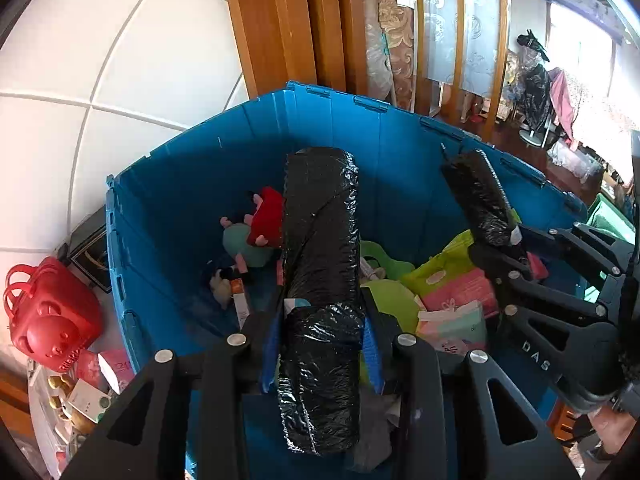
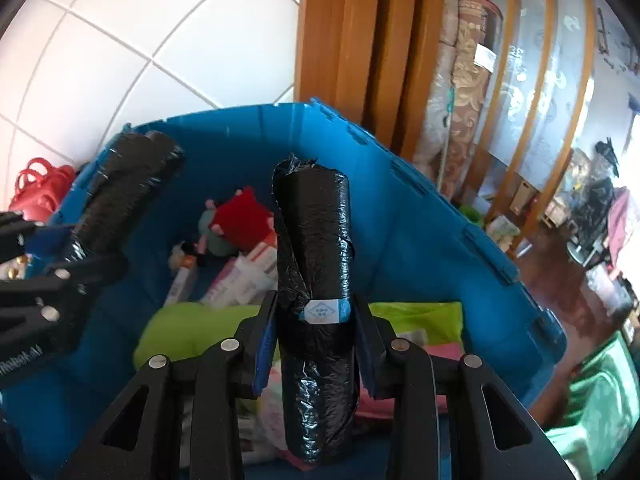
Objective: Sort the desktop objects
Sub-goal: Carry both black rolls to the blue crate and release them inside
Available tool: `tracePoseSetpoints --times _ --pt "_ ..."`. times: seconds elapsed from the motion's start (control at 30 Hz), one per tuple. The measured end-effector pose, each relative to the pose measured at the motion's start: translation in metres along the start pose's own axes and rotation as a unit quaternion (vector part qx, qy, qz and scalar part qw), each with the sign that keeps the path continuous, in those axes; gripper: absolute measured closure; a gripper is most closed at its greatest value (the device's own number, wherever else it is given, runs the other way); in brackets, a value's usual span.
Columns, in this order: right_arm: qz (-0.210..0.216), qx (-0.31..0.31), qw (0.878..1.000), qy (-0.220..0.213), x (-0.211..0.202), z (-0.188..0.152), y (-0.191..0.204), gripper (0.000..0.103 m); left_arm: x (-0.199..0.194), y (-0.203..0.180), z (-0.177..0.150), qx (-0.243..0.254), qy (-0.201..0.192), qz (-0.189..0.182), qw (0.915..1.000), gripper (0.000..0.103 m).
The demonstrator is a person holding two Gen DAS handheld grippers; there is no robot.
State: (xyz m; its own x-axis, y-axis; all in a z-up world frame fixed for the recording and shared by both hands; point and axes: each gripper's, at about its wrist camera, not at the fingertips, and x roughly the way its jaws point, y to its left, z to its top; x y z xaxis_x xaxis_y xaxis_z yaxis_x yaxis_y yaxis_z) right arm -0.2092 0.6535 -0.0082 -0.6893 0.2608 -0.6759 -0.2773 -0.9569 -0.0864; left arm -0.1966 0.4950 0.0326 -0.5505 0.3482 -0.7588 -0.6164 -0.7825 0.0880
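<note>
My left gripper (image 1: 320, 340) is clamped on a roll of black bin bags (image 1: 320, 264), the blue pads pressing its sides a little below the middle, so most of the roll sticks out ahead of my fingers. My right gripper (image 2: 312, 344) is clamped the same way on a second roll (image 2: 314, 264), its pads at the paper label band. Both rolls hang over the open blue crate (image 1: 180, 184), which lies ahead of and below the fingers, with a plush toy (image 1: 260, 228) and green bags (image 1: 384, 296) on its floor. I judge these rolls light and fairly firm, though the plastic skin looks slick and crinkly. A hold across the middle, at the band, seems safest; near an end the film could slip or unwind.
</note>
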Motion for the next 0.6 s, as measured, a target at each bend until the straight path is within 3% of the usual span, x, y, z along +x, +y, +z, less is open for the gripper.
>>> tracePoseSetpoints --times 0.33,0.47,0.5,0.6 --pt "-0.017 -0.007 1.000 0.000 0.008 -0.005 -0.012 0.069 -0.009 -0.006 -0.003 0.005 -0.008 0.032 0.9994 0.067" --pt "-0.031 -0.009 0.999 -0.016 0.003 -0.004 -0.012 0.065 -0.019 -0.003 -0.003 0.000 -0.020 0.039 0.9991 0.039" --pt "-0.034 -0.011 0.999 -0.020 0.001 -0.003 -0.012 0.058 -0.021 -0.003 -0.003 0.000 -0.024 0.043 0.9988 0.038" --pt "-0.026 -0.009 0.999 -0.029 -0.005 -0.002 -0.011 0.017 -0.029 -0.003 -0.009 0.007 -0.036 0.054 0.9978 0.037"
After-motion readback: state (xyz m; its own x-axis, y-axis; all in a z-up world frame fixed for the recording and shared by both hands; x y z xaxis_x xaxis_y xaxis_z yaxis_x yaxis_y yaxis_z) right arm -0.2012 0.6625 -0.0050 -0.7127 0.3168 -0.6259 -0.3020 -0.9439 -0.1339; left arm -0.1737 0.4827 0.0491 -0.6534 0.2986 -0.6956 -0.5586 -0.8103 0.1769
